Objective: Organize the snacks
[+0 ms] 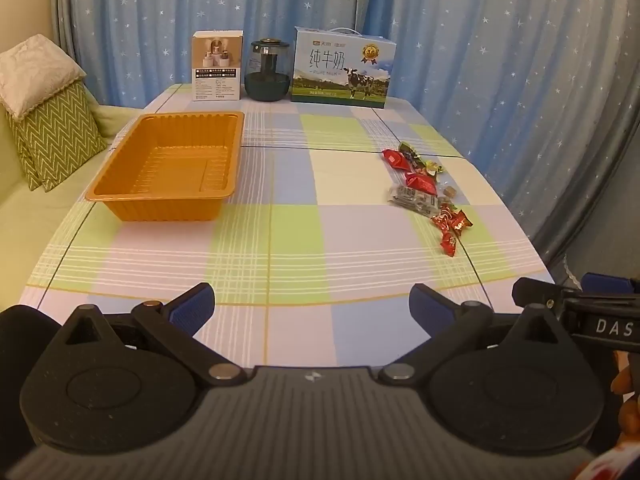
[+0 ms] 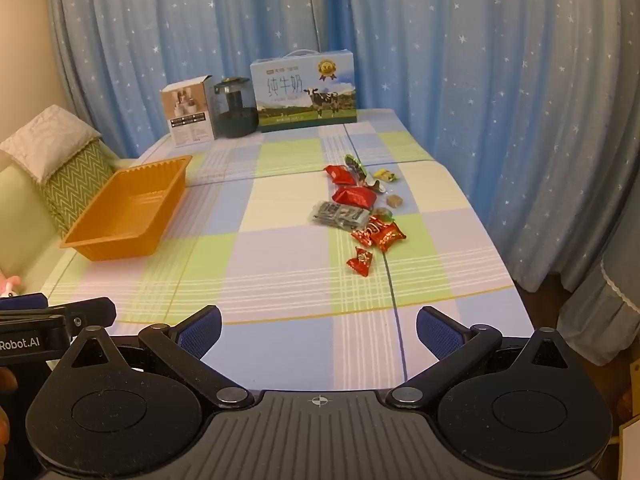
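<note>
Both claws hang wide open and empty at the near edge of the table [image 1: 304,200], nothing sorted yet.

The snacks [image 2: 360,208] lie heaped on the right, well apart from the empty orange tray [image 1: 168,168] on the left, likely their destination. Left claw [image 1: 312,308] and right claw [image 2: 318,330] face bare cloth; the milk carton [image 1: 340,68], jar [image 1: 267,70] and small box [image 1: 217,66] stand far back, out of the way.

A ribbed orange plastic tray [image 1: 168,164] with a soft sheen sits on a smooth checked cloth covering the tabletop [image 1: 304,248]. Crinkled foil and clear-film snack wrappers [image 2: 360,212] catch the light. Behind stand a glossy printed cardboard milk carton [image 1: 342,66], a matt paper box [image 1: 217,66] and a dark glass jar [image 1: 267,72]. Matt black plastic forms each gripper body.
</note>
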### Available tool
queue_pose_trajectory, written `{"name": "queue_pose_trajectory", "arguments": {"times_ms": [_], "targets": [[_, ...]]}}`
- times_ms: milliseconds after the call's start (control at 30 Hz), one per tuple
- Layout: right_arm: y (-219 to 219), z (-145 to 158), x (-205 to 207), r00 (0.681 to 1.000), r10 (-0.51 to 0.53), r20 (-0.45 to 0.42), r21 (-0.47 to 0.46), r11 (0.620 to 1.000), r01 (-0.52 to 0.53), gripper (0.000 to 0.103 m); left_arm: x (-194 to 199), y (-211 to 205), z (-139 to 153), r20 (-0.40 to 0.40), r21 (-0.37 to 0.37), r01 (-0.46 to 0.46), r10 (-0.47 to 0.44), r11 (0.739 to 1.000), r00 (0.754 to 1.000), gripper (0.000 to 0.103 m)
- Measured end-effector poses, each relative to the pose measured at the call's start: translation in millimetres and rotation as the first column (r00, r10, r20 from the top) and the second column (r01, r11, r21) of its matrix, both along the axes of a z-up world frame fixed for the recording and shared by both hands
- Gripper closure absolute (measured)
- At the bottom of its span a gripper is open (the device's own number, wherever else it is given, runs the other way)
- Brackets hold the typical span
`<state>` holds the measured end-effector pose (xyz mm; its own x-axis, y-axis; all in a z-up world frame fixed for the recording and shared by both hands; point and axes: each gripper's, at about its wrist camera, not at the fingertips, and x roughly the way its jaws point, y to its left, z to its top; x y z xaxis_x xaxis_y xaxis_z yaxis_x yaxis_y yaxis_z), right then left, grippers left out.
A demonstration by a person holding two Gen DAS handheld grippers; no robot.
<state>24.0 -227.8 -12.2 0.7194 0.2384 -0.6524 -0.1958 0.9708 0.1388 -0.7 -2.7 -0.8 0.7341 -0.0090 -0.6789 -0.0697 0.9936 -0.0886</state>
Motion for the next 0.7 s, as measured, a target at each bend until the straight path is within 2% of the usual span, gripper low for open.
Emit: {"name": "queue_pose_trajectory", "arguments": {"times_ms": [700], "targets": [[0.7, -0.9, 0.6, 1.000, 0.004, -0.002, 0.001, 1.000, -0.004, 0.000, 0.0, 2.4, -1.5, -0.003, -0.012, 0.006, -0.007, 1.000, 1.000, 0.000]]}}
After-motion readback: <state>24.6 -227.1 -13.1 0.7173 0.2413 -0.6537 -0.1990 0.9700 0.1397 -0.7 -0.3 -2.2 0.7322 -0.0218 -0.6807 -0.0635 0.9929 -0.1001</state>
